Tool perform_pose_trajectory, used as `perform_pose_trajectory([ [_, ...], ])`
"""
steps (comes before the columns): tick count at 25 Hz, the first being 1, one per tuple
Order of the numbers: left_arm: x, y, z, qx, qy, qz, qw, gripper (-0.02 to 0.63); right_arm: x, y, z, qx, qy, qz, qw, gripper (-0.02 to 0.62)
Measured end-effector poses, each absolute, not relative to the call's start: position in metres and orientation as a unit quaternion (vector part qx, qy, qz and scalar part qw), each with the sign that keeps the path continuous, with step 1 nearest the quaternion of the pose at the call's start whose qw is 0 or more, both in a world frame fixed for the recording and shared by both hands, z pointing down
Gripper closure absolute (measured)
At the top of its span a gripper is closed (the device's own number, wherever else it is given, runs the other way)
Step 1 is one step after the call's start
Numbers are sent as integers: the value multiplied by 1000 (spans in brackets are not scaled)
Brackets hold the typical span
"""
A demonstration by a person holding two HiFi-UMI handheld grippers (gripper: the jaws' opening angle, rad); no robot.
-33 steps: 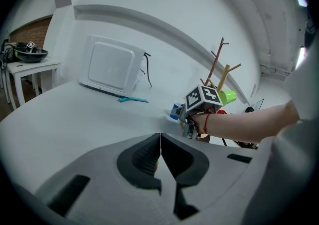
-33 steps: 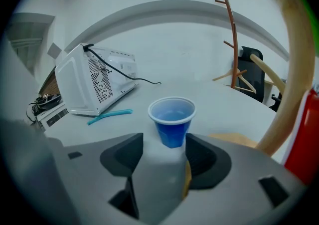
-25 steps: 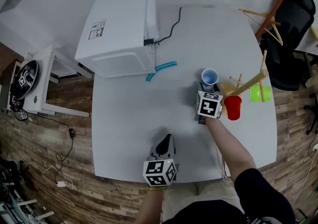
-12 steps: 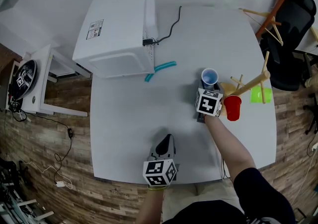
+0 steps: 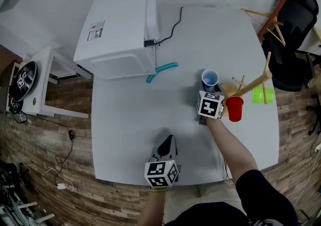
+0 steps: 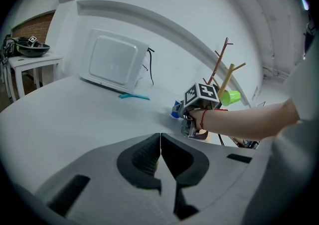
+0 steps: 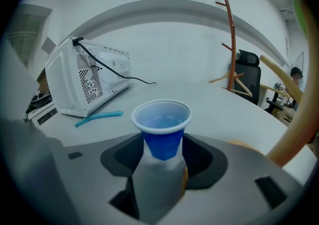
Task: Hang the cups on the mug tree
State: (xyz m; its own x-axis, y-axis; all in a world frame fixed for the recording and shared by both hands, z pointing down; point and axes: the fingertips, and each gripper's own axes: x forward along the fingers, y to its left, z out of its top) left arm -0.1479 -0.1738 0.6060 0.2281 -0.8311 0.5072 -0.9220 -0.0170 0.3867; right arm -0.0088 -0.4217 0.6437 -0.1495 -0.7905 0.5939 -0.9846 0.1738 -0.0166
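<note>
Bearing a wooden mug tree [image 5: 253, 82], white table [image 5: 135, 120] on wood-plank floor [image 5: 50, 162]

The blue cup [image 5: 210, 78] — held in the right gripper [image 5: 210, 89] — has edged slightly away from the mug tree [image 5: 252, 84].
</note>
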Motion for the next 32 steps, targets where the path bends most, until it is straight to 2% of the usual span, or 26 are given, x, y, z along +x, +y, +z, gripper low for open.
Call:
perform_pose_trajectory([
  [32, -139, -145, 576, 754, -582, 73, 296, 586, -36, -327, 582, 567, -779, 193, 185, 348],
])
